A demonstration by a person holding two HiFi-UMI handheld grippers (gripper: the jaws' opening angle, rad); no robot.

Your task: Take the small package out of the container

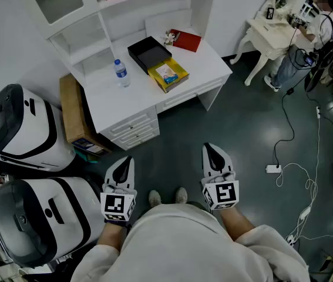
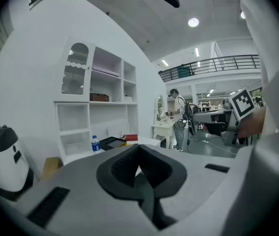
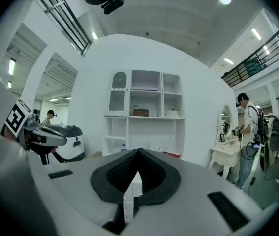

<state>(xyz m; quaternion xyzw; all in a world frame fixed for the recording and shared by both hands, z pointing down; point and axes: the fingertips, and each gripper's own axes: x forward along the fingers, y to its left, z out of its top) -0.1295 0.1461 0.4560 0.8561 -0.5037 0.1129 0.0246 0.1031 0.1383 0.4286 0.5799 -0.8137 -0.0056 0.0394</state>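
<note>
At the far left, two white and black machines (image 1: pixel 26 128) are seen beside a cardboard box (image 1: pixel 72 106). The left gripper (image 1: pixel 125 161) is held low in front of the person, well apart from the white desk (image 1: pixel 125 106). Its jaws are pressed together with nothing between them. On the desk, a water bottle (image 1: pixel 121 73) stands upright. Right of it lie a black box (image 1: pixel 150 53) and, just beside that, a yellow container (image 1: pixel 177 83). The small package (image 1: pixel 165 72) rests inside the container. A red booklet (image 1: pixel 185 40) lies further back. The right gripper (image 1: pixel 212 149) is likewise held low, its jaws closed on nothing. A white dressing table (image 1: pixel 271 33) stands at the far right.
</note>
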